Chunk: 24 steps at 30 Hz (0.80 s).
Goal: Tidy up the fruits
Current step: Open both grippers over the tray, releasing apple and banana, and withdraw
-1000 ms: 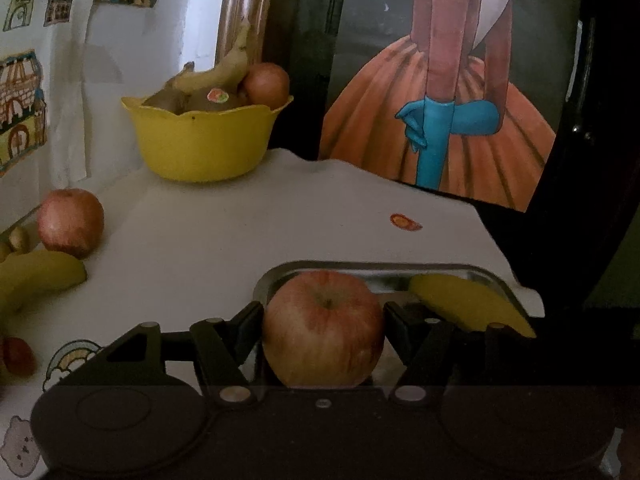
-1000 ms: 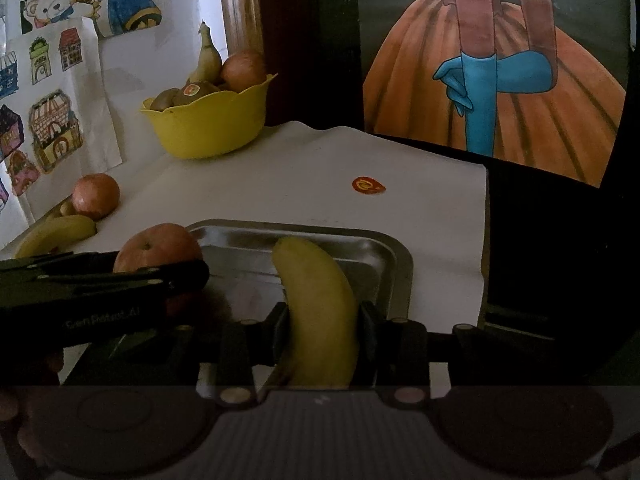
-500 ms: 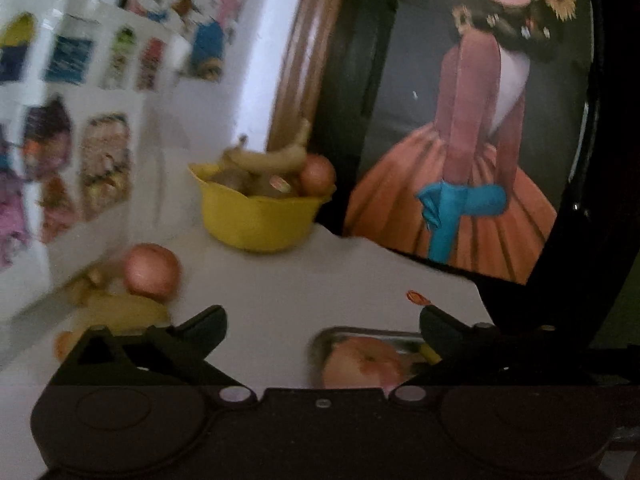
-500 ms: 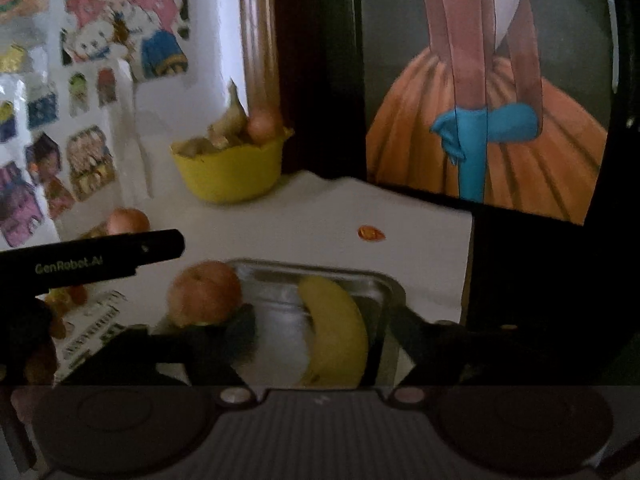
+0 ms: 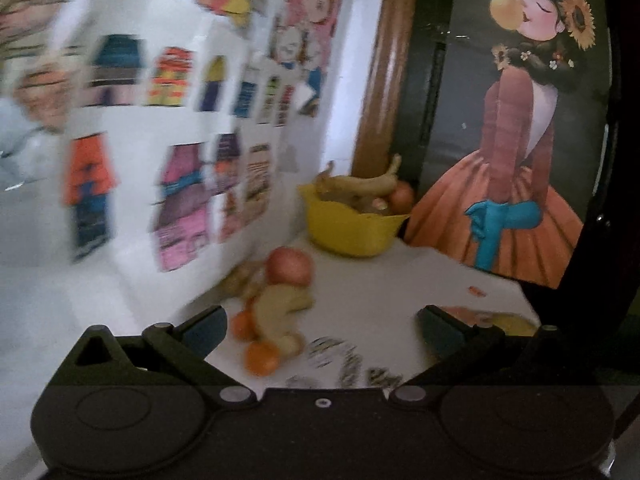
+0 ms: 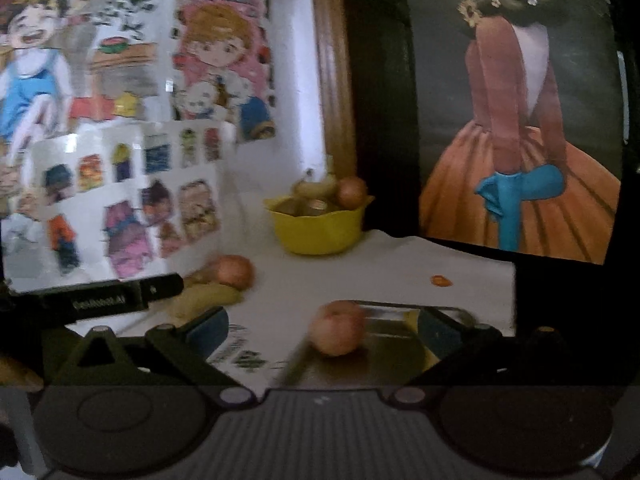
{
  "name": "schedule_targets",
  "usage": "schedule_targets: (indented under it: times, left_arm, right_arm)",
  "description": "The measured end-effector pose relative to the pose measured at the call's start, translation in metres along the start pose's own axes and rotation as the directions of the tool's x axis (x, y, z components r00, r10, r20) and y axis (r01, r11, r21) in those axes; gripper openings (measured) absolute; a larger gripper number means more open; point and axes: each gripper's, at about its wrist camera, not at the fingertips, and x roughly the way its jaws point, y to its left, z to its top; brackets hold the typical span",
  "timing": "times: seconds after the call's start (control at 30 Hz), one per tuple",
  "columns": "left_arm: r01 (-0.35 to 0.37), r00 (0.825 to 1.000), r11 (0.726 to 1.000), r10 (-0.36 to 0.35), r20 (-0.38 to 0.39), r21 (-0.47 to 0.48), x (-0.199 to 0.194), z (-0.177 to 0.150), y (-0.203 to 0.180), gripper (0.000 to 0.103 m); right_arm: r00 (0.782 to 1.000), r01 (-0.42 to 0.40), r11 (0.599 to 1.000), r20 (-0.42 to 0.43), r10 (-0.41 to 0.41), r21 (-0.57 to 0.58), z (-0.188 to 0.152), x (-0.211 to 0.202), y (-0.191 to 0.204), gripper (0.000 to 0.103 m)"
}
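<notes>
A metal tray [image 6: 384,364] lies on the white table with an apple [image 6: 338,327] in its left part; a banana in it is mostly hidden behind my right finger. My right gripper [image 6: 322,328] is open and empty, raised above and behind the tray. My left gripper [image 5: 322,322] is open and empty, facing a loose pile by the wall: an apple [image 5: 289,266], a banana [image 5: 280,306] and small oranges [image 5: 260,356]. The tray's edge [image 5: 492,318] shows at the right of the left wrist view. The left gripper's body [image 6: 108,300] shows in the right wrist view.
A yellow bowl [image 5: 352,226] with a banana, an apple and other fruit stands at the back by a wooden frame; it also shows in the right wrist view [image 6: 318,228]. Sticker sheets [image 5: 180,168] cover the left wall. A dark painting [image 6: 520,120] stands behind the table's right side.
Both grippers opened, leaving the apple and the banana in the tray, then rose and pulled back. The left gripper has swung left toward the loose fruit by the wall.
</notes>
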Motion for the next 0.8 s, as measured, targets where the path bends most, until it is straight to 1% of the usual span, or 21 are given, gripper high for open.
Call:
schedule_targets:
  times: [0.1, 0.2, 0.47, 0.6, 0.8]
  left_arm:
    - [-0.022, 1.0, 1.0, 0.022, -0.012, 0.015, -0.018, -0.01, 0.022, 0.102]
    - [-0.043, 0.999, 0.998, 0.044, -0.021, 0.038, -0.029, -0.022, 0.037, 0.102]
    - [-0.089, 0.994, 0.993, 0.094, -0.061, 0.076, -0.045, -0.049, 0.073, 0.102]
    - [-0.129, 0.987, 0.987, 0.137, -0.081, 0.098, -0.043, -0.056, 0.081, 0.102]
    - [-0.128, 0.985, 0.985, 0.14, -0.099, 0.113, -0.037, -0.059, 0.087, 0.102]
  right_arm:
    - [1.0, -0.014, 1.0, -0.007, 0.014, 0.012, -0.012, -0.01, 0.023, 0.103]
    - [0.999, -0.025, 1.0, -0.032, 0.025, 0.002, -0.026, -0.014, 0.045, 0.103]
    - [0.988, -0.078, 0.995, -0.138, 0.069, -0.059, -0.061, -0.002, 0.1, 0.103]
    - [0.979, -0.105, 0.992, -0.184, 0.089, -0.074, -0.073, 0.009, 0.117, 0.103]
    - [0.968, -0.109, 0.991, -0.234, 0.088, -0.079, -0.077, 0.031, 0.128, 0.103]
